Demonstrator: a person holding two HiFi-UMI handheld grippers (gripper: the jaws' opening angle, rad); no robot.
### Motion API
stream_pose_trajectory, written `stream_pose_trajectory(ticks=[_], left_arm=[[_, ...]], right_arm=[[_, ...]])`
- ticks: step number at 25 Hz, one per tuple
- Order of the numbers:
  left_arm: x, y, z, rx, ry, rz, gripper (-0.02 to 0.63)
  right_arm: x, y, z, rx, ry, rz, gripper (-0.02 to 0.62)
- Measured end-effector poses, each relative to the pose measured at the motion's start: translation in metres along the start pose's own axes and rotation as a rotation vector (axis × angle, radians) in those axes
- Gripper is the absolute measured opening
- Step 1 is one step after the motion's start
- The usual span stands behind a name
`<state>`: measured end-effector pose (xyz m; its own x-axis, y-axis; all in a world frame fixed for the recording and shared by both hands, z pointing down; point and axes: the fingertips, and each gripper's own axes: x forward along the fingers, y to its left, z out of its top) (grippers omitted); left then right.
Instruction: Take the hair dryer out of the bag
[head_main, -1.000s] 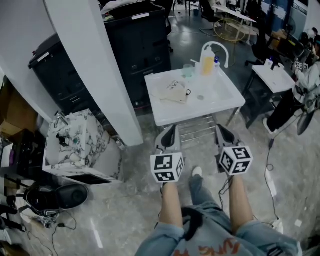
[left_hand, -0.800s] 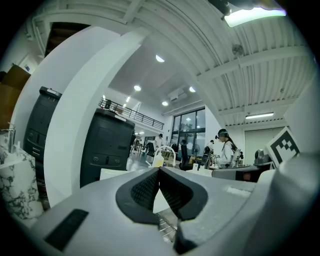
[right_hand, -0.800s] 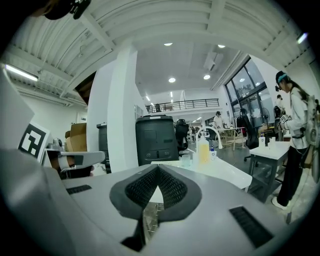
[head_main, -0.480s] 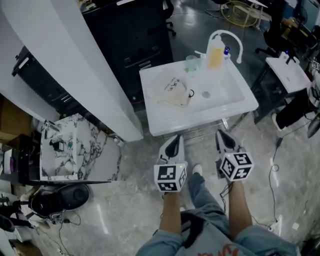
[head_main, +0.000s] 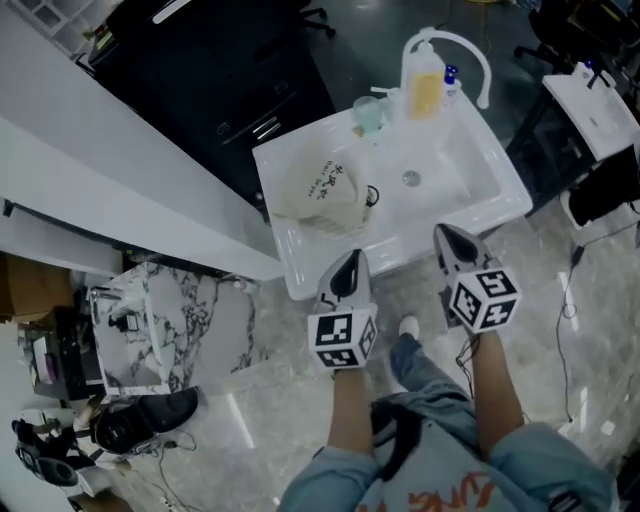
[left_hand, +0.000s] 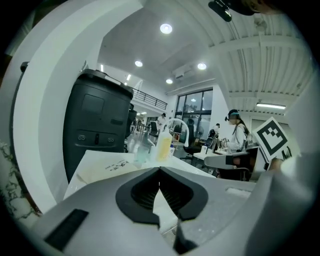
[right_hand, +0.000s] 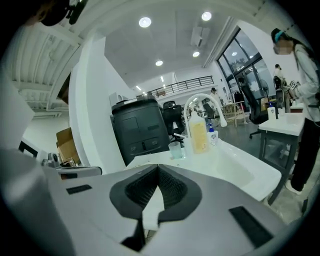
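**While both grippers are hanging shut short of the sink (head_main: 455, 195), the bag (head_main: 318, 190) is lying untouched**

As the head view is looking steeply down, the bag is resting on the flat left part of the white sink, just beside the basin. It is a pale cream cloth bag, rounded and a little slumped. Dark print is showing across its top, and a small dark loop is poking out at its right edge. The hair dryer itself is not showing, and whether it is inside I cannot tell.

The left gripper (head_main: 348, 262) is pointing at the sink's near rim, just below the bag and clear of it. Its jaws are pressed together with nothing between them. The right gripper (head_main: 447, 238) is doing the same further right. Its jaws are closed and empty too, and its tip is lying over the sink's near edge.

At the back of the sink, a bottle of yellow liquid (head_main: 425, 88) is standing under the curved white tap (head_main: 470, 55). A clear cup (head_main: 367, 115) is sitting just to the bottle's left.
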<state>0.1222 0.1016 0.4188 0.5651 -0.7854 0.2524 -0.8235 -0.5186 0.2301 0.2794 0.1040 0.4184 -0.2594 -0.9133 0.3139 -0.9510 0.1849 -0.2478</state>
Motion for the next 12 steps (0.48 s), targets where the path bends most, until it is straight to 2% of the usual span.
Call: stream_pose_trajectory(ticks=[6,12], left_arm=[[0.044,0.006,0.032,0.013,-0.035,0.011,0.002],[0.054,0.043,0.023,-0.003,0.003,0.074,0.002]], right_arm=[[0.044,-0.023,0.041,-0.008,-0.014,0.042,0.000],[0.085,-0.007,0.025,-0.004,0.046,0.108,0.002]])
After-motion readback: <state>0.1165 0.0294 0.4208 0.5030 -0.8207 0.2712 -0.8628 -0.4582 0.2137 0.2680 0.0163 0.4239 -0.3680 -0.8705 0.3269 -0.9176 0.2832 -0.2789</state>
